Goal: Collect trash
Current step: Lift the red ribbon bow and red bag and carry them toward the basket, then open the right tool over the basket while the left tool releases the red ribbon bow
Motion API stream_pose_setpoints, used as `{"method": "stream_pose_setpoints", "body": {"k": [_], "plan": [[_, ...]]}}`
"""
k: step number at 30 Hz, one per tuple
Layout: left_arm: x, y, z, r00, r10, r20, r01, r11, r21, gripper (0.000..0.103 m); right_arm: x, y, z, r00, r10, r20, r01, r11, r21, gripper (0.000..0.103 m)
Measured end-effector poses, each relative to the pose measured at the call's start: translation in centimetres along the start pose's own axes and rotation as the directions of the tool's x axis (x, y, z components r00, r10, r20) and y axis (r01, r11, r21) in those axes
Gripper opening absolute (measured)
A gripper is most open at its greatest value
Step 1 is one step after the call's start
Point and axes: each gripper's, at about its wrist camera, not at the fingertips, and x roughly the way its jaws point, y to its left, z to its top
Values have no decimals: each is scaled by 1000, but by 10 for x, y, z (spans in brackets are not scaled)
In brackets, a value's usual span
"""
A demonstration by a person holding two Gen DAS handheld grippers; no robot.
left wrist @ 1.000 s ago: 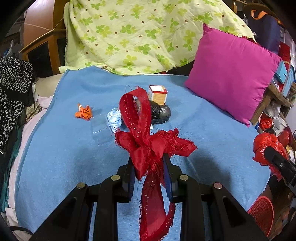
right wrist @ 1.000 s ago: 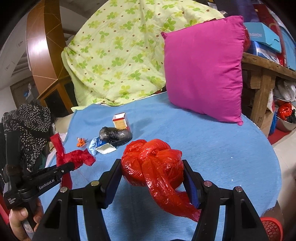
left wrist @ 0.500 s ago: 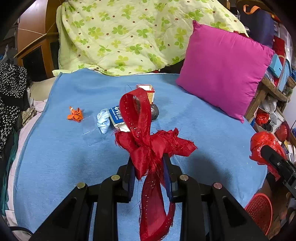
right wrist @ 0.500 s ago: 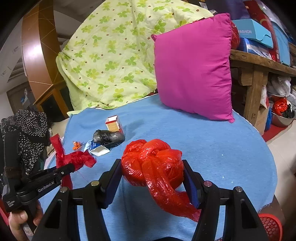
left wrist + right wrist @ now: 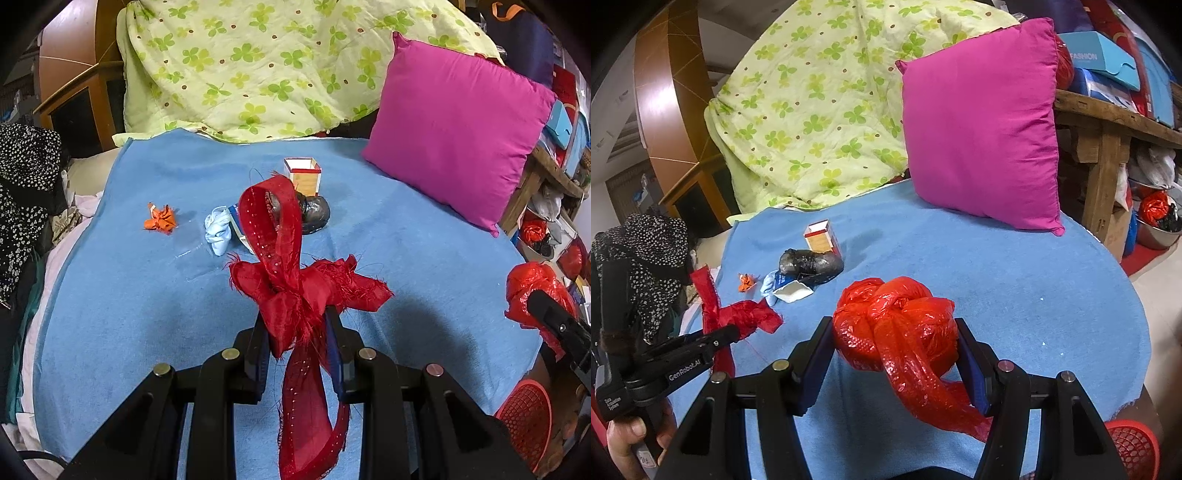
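Tools both angled down over my blue bed: left tool clenched on ribbon, right tool gripping knotted red bag.

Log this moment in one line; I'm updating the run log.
left gripper: shut on frayed red fabric ribbon | right gripper: shut on knotted red plastic bag

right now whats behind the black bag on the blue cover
A small open box stands right behind the black bag. The red ribbon covers the bag's left part in the left view.
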Motion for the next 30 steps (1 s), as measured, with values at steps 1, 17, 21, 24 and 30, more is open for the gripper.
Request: {"method": "stream_pose_setpoints", "body": {"k": [1,17,21,24,30], "plan": [[0,-1,-1,1000,-2,0,2,1000,2,29,-1,-1,0,1000,-3,0,3,1000,0,65],[-7,-36,-1,997,-76,9,75,995,58,29,-30,-39,-16,996,-91,8,90,995,51,65],[-14,-66,-9,990,-141,0,140,985,105,29,-56,-67,-28,989,-149,10,147,984,103,65],[-21,-96,-19,981,-193,-11,192,967,170,29,-78,-89,-42,979,-206,6,203,970,132,65],[-37,-153,-33,953,-298,-50,300,918,258,29,-116,-139,-84,944,-325,-59,330,924,195,65]]}}
